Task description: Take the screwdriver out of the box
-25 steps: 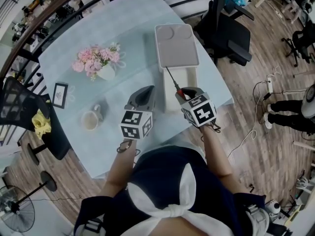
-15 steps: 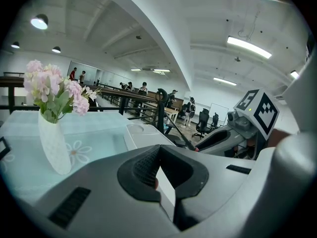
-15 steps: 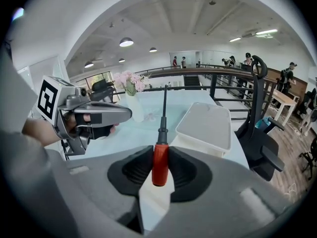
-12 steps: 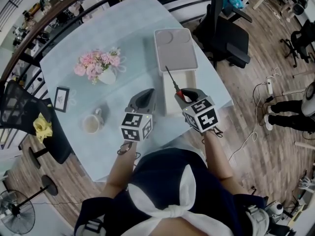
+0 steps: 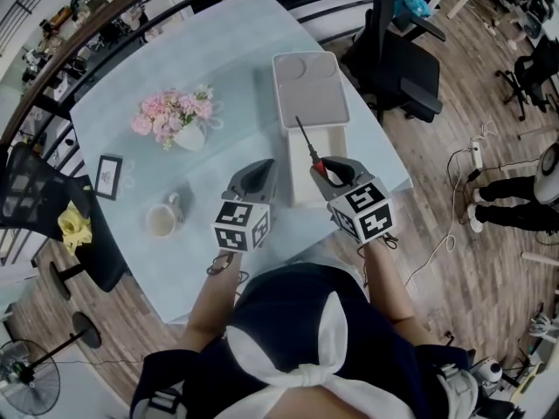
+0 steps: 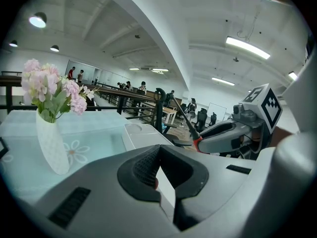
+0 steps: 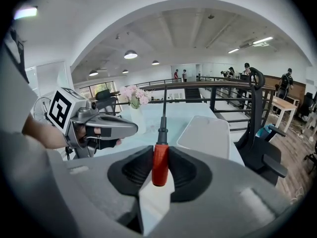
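A screwdriver [image 5: 307, 148] with a red handle [image 7: 159, 163] and a thin black shaft points up and away, above the open white box [image 5: 297, 182]. My right gripper [image 5: 334, 168] is shut on the handle, both pads pressing its sides [image 7: 159, 155]. The box's lid [image 5: 310, 90] lies flat behind the box on the pale blue table [image 5: 218, 68]. My left gripper [image 5: 255, 175] hovers just left of the box with its jaws together and nothing between them [image 6: 157, 150]. The right gripper view shows the left gripper [image 7: 130, 129] from the side.
A white vase of pink flowers [image 5: 179, 116], a mug [image 5: 162, 219] and a small framed picture [image 5: 106, 175] stand on the table's left half. A black office chair [image 5: 406, 64] sits past the right table edge. Another chair with a yellow cloth [image 5: 74, 221] stands at the left.
My right gripper has risen a little with the screwdriver, lifting it higher over the box and tilting its shaft. The left gripper has stayed where it was.
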`<state>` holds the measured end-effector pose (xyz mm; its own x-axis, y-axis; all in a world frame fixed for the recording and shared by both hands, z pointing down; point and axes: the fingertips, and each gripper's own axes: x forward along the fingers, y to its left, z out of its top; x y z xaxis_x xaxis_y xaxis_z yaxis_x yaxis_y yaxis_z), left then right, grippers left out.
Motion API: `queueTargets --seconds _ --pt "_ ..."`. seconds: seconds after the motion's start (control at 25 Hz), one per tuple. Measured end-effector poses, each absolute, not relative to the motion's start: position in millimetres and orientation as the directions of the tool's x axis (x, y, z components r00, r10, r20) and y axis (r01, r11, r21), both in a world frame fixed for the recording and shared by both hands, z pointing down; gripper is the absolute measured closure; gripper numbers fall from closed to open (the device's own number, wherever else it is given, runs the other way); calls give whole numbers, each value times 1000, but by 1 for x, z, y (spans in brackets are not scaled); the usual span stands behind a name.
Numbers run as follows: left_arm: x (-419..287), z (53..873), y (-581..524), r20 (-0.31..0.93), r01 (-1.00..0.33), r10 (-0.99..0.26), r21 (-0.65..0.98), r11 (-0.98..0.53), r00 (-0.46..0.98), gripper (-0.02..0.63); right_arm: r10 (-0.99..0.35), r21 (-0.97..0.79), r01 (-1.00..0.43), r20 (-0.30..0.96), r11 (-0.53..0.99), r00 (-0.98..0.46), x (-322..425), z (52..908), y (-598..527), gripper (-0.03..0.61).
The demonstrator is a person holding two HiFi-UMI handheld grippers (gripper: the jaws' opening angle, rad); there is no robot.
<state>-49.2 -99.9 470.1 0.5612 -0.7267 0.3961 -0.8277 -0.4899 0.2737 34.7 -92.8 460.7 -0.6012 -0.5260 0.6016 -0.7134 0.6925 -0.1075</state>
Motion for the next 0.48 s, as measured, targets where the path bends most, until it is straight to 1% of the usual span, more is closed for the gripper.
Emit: queueTargets --seconds 0.24,0.48 --pt "-49 469 -96 394 -825 -725 275 -494 565 597 -554 -112 -711 547 695 -628 34 450 -90 482" --pt "-47 466 -95 391 -823 -725 274 -497 568 597 -567 -115 -708 518 697 -641 35 443 -88 482"
